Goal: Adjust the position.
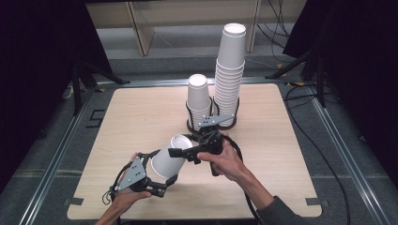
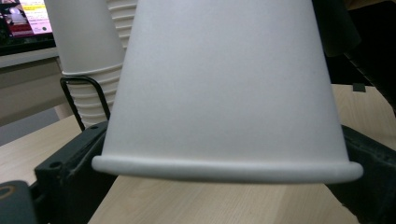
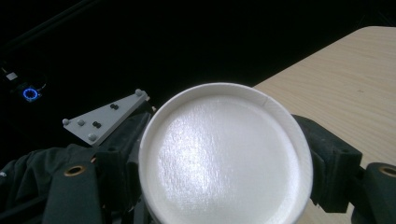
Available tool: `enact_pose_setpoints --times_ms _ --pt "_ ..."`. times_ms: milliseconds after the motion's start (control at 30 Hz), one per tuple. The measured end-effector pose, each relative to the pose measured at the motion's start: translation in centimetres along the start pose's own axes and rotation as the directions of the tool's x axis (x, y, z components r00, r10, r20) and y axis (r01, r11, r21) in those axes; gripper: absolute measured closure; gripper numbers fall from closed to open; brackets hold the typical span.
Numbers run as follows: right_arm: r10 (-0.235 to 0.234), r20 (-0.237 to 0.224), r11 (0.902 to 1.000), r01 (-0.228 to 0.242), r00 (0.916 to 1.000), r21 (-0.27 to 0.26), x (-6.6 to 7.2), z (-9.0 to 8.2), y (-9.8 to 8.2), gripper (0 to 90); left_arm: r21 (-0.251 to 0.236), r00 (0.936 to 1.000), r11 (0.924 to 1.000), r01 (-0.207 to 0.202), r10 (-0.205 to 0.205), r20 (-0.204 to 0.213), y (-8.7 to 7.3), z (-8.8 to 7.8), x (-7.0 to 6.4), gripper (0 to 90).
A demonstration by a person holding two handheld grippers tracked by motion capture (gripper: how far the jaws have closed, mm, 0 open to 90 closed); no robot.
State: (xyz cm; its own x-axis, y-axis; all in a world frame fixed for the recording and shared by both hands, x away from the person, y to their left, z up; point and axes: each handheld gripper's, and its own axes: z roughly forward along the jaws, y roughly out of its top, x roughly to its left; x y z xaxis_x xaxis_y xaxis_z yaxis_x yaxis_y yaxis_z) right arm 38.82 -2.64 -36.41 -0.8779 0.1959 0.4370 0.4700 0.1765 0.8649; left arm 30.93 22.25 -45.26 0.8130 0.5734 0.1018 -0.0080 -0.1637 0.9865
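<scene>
A white paper cup (image 1: 166, 159) lies tilted above the wooden table (image 1: 136, 112), between my two grippers. My right gripper (image 1: 185, 146) is shut on the cup's narrow end; in the right gripper view the cup's base (image 3: 224, 163) faces the camera, with the jaws pressed to either side of it and the gripper (image 3: 222, 140) centred on it. My left gripper (image 1: 165, 165) is at the wide end. In the left gripper view the cup's rolled rim (image 2: 224, 168) sits between the jaws of the gripper (image 2: 224, 133), which stand open beside it without pressing.
A black wire holder (image 1: 193, 125) at the table's middle back carries a short cup stack (image 1: 198, 93) and a tall cup stack (image 1: 231, 65). Both stacks (image 2: 88, 46) stand behind the held cup. Dark curtains flank the table, and cables (image 1: 324, 154) run along its right side.
</scene>
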Motion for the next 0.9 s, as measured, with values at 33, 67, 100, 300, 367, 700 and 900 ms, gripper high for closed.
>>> enact_pose_setpoints --times_ms 33,67,100,300,367,700,900 --pt "0.003 0.000 1.0000 -0.003 1.0000 0.001 -0.09 0.00 -0.03 26.5 -0.001 1.0000 1.0000 0.001 -0.001 0.000 0.00 -0.01 0.01 4.3" --pt "0.012 -0.005 0.9999 -0.012 0.9999 0.000 -0.15 -0.02 -0.05 26.4 0.000 1.0000 1.0000 0.003 -0.003 0.001 0.01 -0.02 0.04 4.8" --pt "0.012 -0.006 0.9999 -0.012 0.9999 -0.005 -0.26 -0.01 -0.09 26.4 -0.001 1.0000 1.0000 0.006 -0.006 0.002 0.03 0.01 0.03 5.2" --pt "0.018 -0.010 0.9998 -0.018 0.9998 -0.004 -0.57 0.00 -0.26 26.3 0.019 0.9998 0.9998 -0.009 0.008 0.017 0.15 -0.09 0.29 7.5" --pt "0.047 -0.015 0.9989 -0.047 0.9988 0.007 -0.48 -0.07 -0.28 26.4 0.015 0.9998 0.9999 -0.005 0.004 0.018 0.14 -0.08 0.22 6.6" --pt "0.039 -0.022 0.9992 -0.039 0.9990 0.006 -0.52 -0.01 -0.38 26.4 -0.014 0.9998 0.9998 -0.012 0.012 0.016 0.16 0.09 -0.09 2.4" --pt "0.040 -0.022 0.9992 -0.040 0.9990 0.008 -0.68 0.04 -0.46 26.4 0.017 0.9997 0.9997 -0.019 0.019 0.015 0.27 -0.07 -0.02 6.8"
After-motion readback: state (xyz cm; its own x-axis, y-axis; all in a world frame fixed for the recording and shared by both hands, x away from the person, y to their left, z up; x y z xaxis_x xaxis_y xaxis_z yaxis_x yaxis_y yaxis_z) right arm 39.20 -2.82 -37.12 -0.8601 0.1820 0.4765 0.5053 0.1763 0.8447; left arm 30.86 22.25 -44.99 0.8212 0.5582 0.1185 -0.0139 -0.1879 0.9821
